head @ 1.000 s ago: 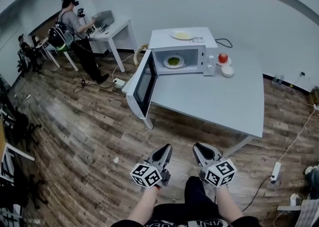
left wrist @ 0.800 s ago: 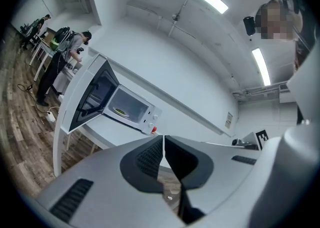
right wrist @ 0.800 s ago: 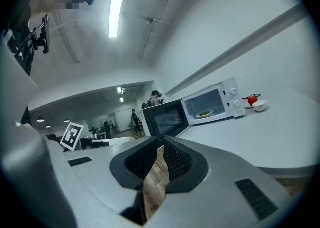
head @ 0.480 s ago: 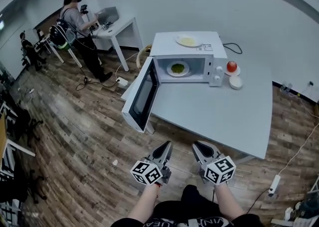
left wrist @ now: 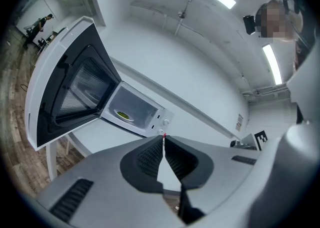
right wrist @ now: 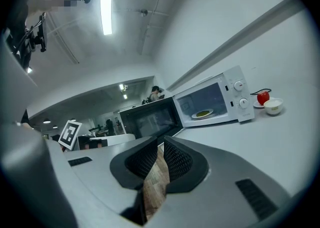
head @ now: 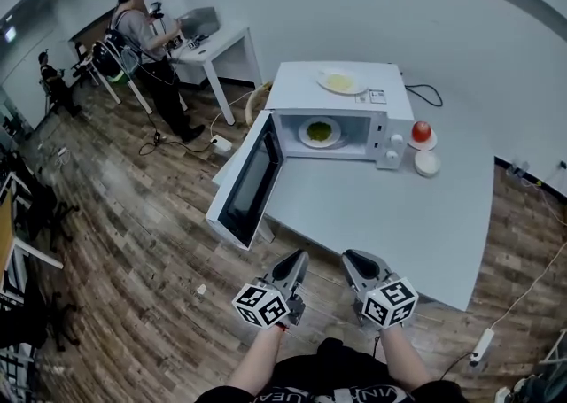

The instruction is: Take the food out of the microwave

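Head view looks steeply down from well back; both gripper views, held low, face the same microwave [head: 301, 91]

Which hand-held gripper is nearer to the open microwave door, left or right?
Left. In the head view the left hand-held gripper is below the microwave door, slightly to its right; the right hand-held gripper is beside it, farther right.

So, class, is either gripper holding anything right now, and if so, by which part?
Nothing is held. The left gripper and right gripper are both shut and empty, while the plate of food sits inside the open microwave.
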A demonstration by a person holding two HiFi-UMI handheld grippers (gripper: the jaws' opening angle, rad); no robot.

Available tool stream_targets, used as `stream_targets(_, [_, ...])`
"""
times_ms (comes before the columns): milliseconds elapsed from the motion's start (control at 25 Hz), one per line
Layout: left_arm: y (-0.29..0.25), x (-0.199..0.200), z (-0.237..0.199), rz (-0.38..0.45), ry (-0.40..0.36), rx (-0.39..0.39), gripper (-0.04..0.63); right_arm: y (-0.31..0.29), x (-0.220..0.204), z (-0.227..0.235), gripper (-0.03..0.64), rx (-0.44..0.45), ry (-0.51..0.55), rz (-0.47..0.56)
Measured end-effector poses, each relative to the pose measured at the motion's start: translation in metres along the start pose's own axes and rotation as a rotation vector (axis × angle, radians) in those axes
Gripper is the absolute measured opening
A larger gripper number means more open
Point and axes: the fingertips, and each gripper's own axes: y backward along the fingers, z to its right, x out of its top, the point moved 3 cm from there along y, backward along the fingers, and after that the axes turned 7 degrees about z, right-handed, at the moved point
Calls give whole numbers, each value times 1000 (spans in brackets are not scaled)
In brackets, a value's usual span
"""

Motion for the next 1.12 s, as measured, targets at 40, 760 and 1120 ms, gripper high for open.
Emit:
stream_targets(40, [-3,-1,-2,0,3,8,17,-2,1,4,56,2,-4,-4])
stream_targets(760, [-53,-24,-18,-2,45,56,18,-24,-10,56,56,10,-34,-59])
stream_targets(1120, [-113,-16,-36,-23,43,-10,18,-53,4,92,57,-32,-45,-43])
